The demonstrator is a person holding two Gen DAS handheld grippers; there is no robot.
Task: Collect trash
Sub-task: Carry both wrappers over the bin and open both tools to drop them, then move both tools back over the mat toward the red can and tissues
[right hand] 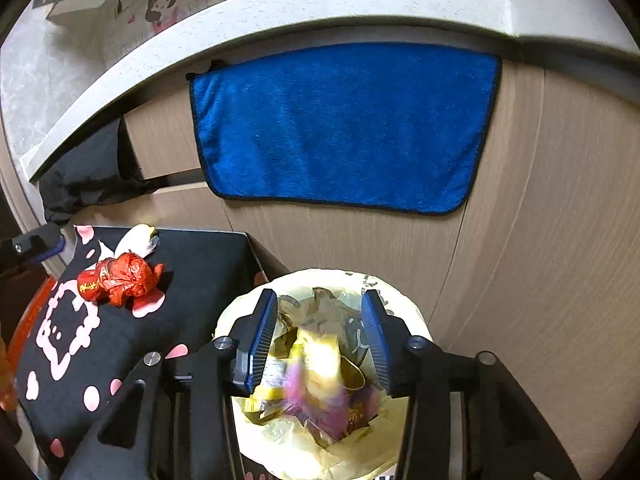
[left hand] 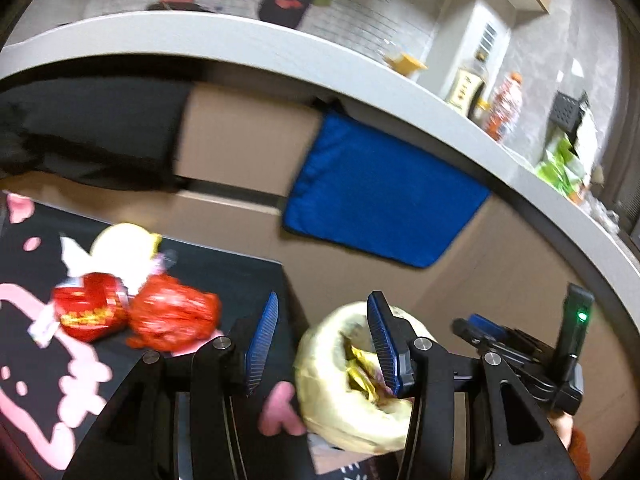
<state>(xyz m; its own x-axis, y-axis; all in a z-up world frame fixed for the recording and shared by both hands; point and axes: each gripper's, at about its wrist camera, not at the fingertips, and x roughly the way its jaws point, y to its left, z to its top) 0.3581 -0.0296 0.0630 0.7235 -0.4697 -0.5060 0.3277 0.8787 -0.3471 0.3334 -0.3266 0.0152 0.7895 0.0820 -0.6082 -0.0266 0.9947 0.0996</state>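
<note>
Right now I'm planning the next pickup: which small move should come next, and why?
Probably swing the open left gripper toward the crumpled red foil wrappers on the black cat-print cover. They remain outside the yellow-lined trash bin, where a blurred purple-and-yellow wrapper sits below the right gripper's open jaws.

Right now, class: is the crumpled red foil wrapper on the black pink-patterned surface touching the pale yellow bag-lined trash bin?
Apart. The right wrist view shows the red wrapper on the black surface, with bare black cloth between it and the bin.

Your trash bin [right hand: 320, 452] stands right of the box [right hand: 192, 272], before the cabinet [right hand: 540, 240]. Wrappers [right hand: 120, 276] lie on the box. A towel [right hand: 340, 128] hangs behind.
</note>
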